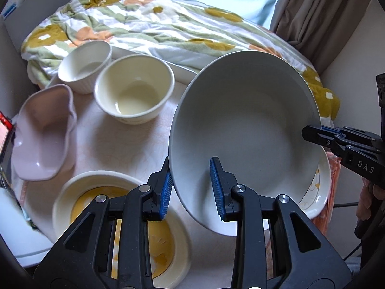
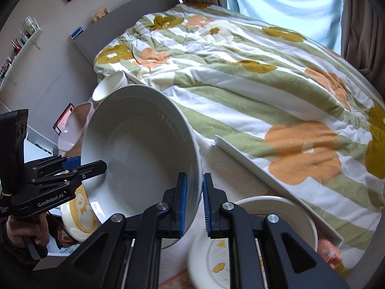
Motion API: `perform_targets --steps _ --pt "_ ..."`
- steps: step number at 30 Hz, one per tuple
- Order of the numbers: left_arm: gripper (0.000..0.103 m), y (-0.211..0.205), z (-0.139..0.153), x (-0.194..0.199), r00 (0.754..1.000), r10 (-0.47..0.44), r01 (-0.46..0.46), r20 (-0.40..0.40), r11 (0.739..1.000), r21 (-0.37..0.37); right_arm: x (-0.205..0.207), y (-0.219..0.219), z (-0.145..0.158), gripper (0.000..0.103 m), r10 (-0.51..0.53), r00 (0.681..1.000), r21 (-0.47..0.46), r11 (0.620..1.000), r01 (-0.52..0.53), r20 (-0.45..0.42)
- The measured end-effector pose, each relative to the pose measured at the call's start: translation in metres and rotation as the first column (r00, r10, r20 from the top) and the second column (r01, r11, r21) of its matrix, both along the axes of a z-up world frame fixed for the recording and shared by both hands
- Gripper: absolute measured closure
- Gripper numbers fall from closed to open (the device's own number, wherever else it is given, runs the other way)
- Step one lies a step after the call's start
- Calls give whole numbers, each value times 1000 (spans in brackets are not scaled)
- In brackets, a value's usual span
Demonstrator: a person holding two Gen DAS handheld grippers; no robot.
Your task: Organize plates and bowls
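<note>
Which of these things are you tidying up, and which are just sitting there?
Being tidied:
- big grey-white bowl, held tilted by both grippers
- cream round bowl
- white ribbed cup-shaped bowl
- pale pink wavy dish
- yellow-centred cream dish
- flower-patterned plate

Just sitting there:
- flowery striped blanket
- brown curtains
- wall shelf

Grey bowl [image 1: 245, 130]: smooth matt-glazed ceramic. Cream bowl [image 1: 133, 89]: glossy. Quilt [image 2: 252, 72]: soft fleecy cloth. Gripper pads [image 1: 216, 187]: ribbed blue rubber, black matt plastic arms.
</note>
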State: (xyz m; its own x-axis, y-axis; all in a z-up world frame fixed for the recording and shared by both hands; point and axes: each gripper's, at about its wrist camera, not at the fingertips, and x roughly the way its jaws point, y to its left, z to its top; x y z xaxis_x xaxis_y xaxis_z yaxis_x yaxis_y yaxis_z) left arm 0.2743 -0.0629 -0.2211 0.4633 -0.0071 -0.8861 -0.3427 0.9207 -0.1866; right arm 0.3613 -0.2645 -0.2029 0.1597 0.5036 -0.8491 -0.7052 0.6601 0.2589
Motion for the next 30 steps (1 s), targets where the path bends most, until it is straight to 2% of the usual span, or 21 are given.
perform_targets --steps 6,11,15,20,26,30 --pt "76 30 24 -36 998 -64 64 28 998 5 -48 14 21 91 -90 996 27 996 90 5" --pt "76 65 24 -68 987 -159 159 10 987 4 -94 34 24 91 -190 982 48 981 190 -16" --pt "76 92 15 -91 974 -225 225 -16 974 12 -132 54 13 91 -269 961 52 961 272 -56" --pt "76 115 -5 -108 965 -254 255 -65 967 9 -163 73 -8 91 -339 934 44 937 345 -113" --pt "76 123 -29 -109 961 -256 256 -107 967 -12 -178 81 -38 91 -385 904 22 918 396 -187" --pt "76 124 -41 -105 954 -270 270 -131 963 -15 -178 81 -48 91 -393 897 1 916 402 -204"
